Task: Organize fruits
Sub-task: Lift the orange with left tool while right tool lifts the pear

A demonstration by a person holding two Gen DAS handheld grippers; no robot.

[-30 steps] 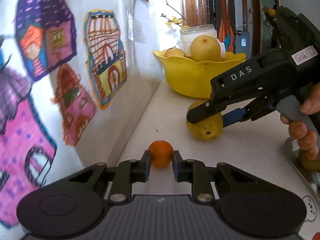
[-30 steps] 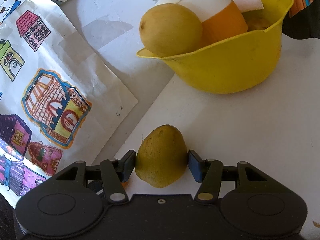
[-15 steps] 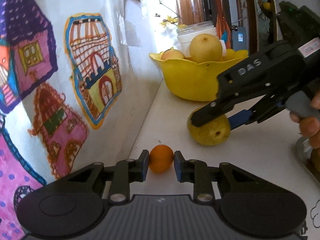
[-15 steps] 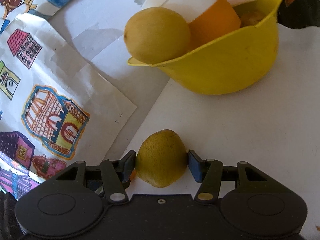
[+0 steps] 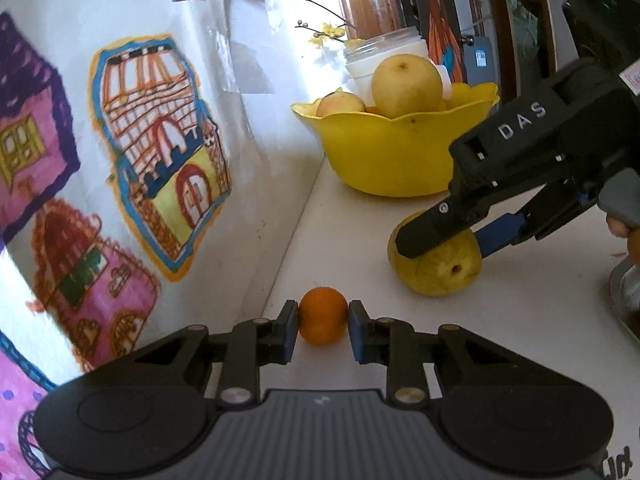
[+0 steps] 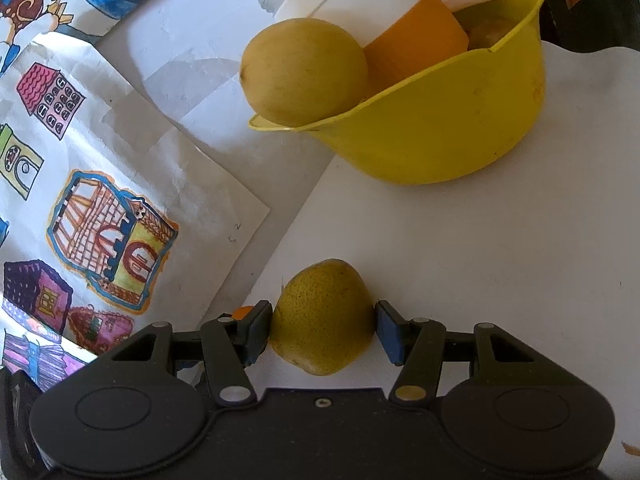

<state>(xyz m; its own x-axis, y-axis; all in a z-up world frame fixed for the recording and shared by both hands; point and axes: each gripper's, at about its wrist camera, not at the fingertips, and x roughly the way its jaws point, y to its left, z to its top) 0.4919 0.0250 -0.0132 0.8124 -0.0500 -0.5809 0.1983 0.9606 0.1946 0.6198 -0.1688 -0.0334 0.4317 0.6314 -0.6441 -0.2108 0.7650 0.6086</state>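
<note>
My left gripper (image 5: 323, 330) is shut on a small orange (image 5: 323, 320), low over the white counter by the wall. My right gripper (image 6: 323, 330) is shut on a yellow-green pear (image 6: 322, 316); in the left wrist view it shows as a black tool (image 5: 520, 184) clamped over that pear (image 5: 438, 266), to the right and beyond the orange. A yellow bowl (image 5: 396, 152) stands further back, also in the right wrist view (image 6: 440, 132). It holds a round yellow pear (image 6: 304, 72), another fruit (image 5: 340, 105) and a white-and-orange container (image 6: 400, 28).
A wall covered with children's drawings of houses (image 5: 160, 152) runs along the left edge of the counter. A white jar (image 5: 384, 52) stands behind the bowl. A metal tray edge (image 5: 624, 296) shows at the far right.
Both grippers have moved forward along the counter towards the yellow bowl, each still holding its fruit. The bowl looks larger and closer in both views.
</note>
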